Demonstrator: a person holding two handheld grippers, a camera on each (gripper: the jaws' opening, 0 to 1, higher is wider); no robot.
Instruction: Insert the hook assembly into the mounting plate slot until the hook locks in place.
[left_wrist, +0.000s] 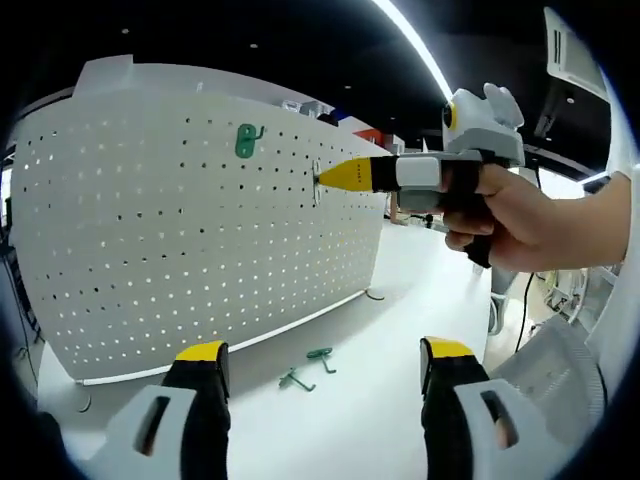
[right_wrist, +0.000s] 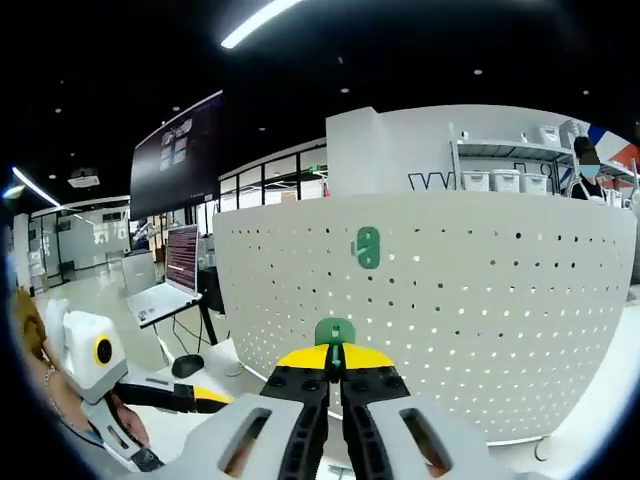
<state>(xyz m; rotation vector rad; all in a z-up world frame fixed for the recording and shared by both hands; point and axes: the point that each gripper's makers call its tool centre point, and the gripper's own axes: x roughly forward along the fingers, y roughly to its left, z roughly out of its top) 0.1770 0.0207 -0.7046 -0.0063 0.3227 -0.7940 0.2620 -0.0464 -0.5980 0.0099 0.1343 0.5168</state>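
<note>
White desk (left_wrist: 400, 290) carries the upright pegboard (left_wrist: 200, 220), one green hook (left_wrist: 247, 140) already mounted. Right gripper (right_wrist: 336, 362) pinches another hook (right_wrist: 335, 332) at the board face; left gripper (left_wrist: 325, 360) hangs open over spare hooks (left_wrist: 305, 368). Light, stiff plastic, probably: hold its flat base.

no legible text, laptop screen (right_wrist: 183, 256) lettering too small
</note>
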